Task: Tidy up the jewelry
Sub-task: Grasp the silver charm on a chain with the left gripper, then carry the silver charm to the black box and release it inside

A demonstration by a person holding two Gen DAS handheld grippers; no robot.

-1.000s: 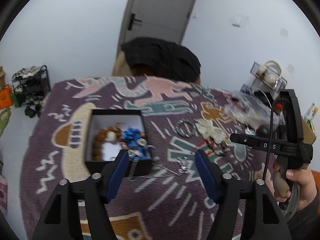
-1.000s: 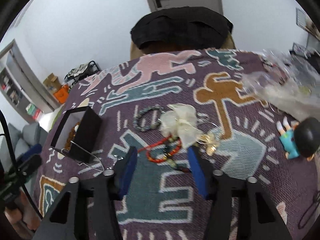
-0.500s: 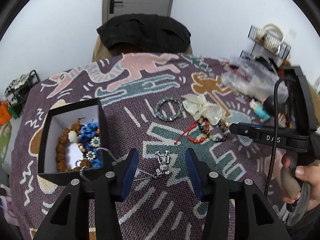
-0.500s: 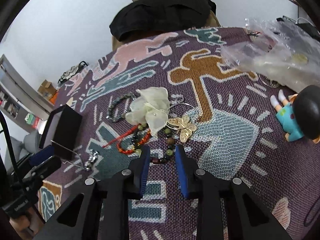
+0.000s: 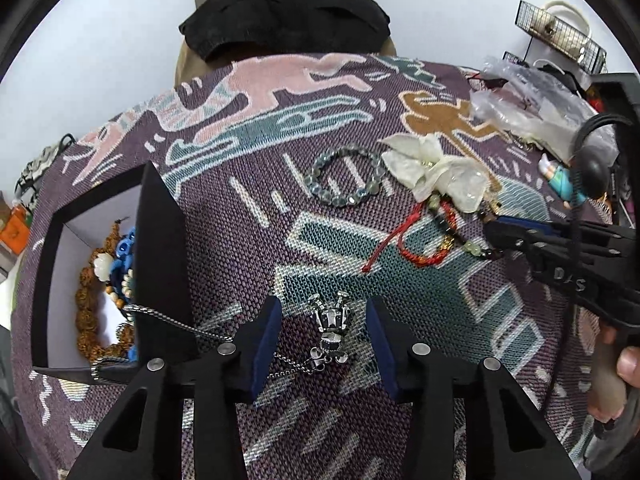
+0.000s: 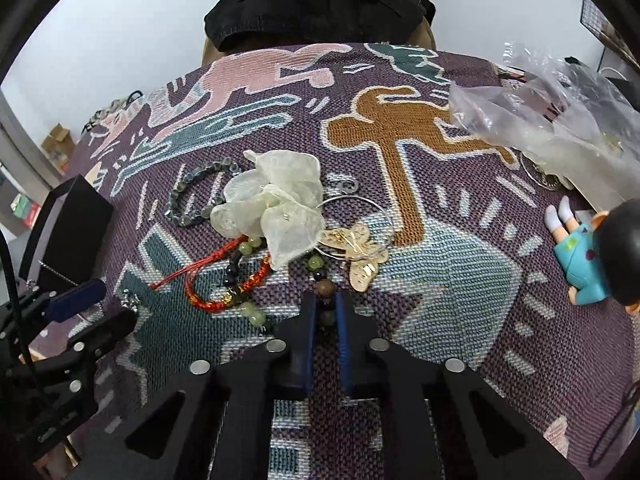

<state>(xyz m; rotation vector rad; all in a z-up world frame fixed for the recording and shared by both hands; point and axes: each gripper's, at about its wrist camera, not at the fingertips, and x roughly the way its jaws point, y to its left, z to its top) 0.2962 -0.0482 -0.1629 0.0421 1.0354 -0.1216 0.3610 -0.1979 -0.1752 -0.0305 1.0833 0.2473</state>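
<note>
Between the blue pads of the left gripper (image 5: 326, 344), in the left wrist view, lies a silver robot-shaped pendant (image 5: 331, 326) on the patterned woven cloth (image 5: 248, 248). The jaws are closing but stand apart from the pendant; neither pad touches it. Its fine silver chain (image 5: 176, 324) runs over the wall of the open black jewellery box (image 5: 160, 248), probably because that end already sits inside. The box holds a brown wooden bead bracelet (image 5: 86, 300). White letters on the other tool read "DAS".

From the right wrist view, the right gripper (image 6: 327, 312) is closing on a dark-and-green stone bead bracelet (image 6: 248, 310), with beads pinched between its pads. A red cord bracelet (image 6: 208, 300) lies touching it. No writing is legible here.
</note>
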